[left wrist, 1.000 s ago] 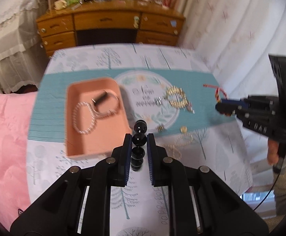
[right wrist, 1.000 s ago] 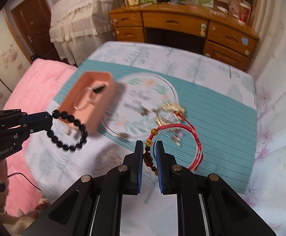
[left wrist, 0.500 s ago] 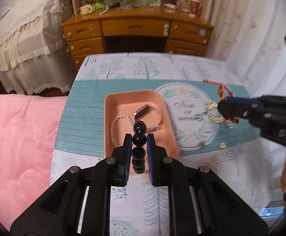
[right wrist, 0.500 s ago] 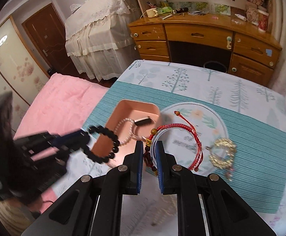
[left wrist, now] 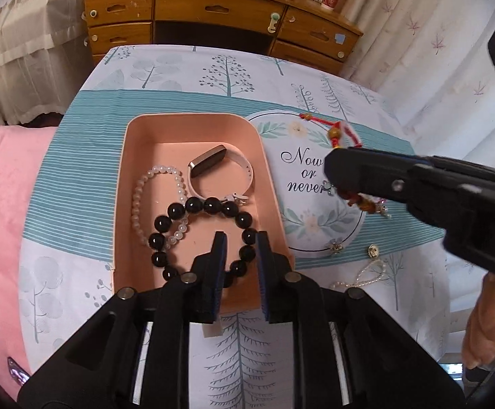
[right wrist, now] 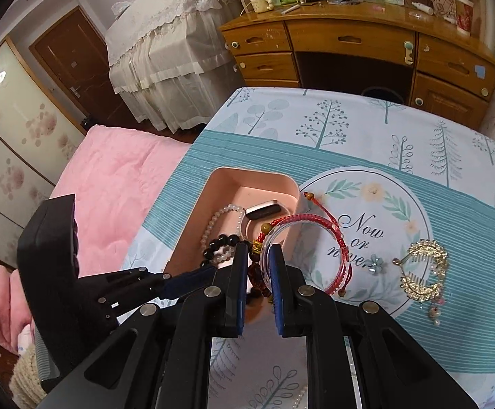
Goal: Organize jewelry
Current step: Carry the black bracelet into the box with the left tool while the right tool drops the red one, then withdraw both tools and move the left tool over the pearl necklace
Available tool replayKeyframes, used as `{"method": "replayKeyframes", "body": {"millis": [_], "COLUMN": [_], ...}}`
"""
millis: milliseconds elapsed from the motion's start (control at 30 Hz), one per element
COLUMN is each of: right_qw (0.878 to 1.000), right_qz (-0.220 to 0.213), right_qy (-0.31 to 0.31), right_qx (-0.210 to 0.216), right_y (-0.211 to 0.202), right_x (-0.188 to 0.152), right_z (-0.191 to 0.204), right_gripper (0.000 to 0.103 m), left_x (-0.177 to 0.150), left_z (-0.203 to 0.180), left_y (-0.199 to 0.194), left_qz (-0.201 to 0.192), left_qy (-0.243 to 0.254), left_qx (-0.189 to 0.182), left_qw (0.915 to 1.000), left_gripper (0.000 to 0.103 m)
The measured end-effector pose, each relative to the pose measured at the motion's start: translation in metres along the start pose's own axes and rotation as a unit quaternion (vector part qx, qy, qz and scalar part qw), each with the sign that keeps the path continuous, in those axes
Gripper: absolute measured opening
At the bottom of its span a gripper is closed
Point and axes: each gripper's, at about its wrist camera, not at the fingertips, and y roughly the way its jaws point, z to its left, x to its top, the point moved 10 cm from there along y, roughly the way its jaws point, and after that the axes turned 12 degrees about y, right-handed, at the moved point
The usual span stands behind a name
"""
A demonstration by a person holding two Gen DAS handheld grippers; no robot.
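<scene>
Left gripper point(left wrist: 240, 250): jaws now spread, nothing pinched; half a second ago they clamped the black bead bracelet point(left wrist: 202, 235).
Black bead bracelet: dropped, lying in the pink tray point(left wrist: 124, 177) just ahead of the left jaws, overlapping the pearl bracelet point(left wrist: 155, 201), beside the white band watch point(left wrist: 220, 170).
Right gripper point(right wrist: 258, 274): jaws pinching the red cord bracelet point(right wrist: 310, 248), carried in beside the tray's right rim.
Meaning: one piece filed, red one likely next.
Still out: gold hair comb point(right wrist: 423, 272) on the desk point(right wrist: 469, 323), right of the right jaws.
</scene>
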Motion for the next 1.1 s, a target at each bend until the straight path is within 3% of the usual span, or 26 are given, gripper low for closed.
{"method": "replayKeyframes", "body": {"millis": [100,433,833,1100], "right_qw": [1.0,0.998,0.994,0.994], "right_qz": [0.009,0.046,0.102,0.101], "right_qy": [-0.002,-0.005,-0.021,-0.027], "right_qx": [0.006,0.031,0.02,0.031], "right_y": [0.01,0.05,0.094,0.089], "right_x": [0.0,-0.006,-0.029,-0.036], "right_z": [0.002,0.031,0.053,0.054], "right_gripper": [0.013,0.013,0.014,0.014], "left_x": [-0.003,-0.04,-0.065,-0.078], "left_z": [0.007,0.028,0.029,0.027], "left_y": [-0.006,-0.032,-0.035,-0.029], "left_qz": [-0.011,-0.025,-0.029,-0.027], "left_qy": [-0.009,0.008,-0.015,-0.052], "left_qx": [0.007,0.086,0.087,0.057], "left_qw": [0.9999,0.996,0.9957,0.9967], "left_gripper": [0.046,0.046,0.046,0.046]}}
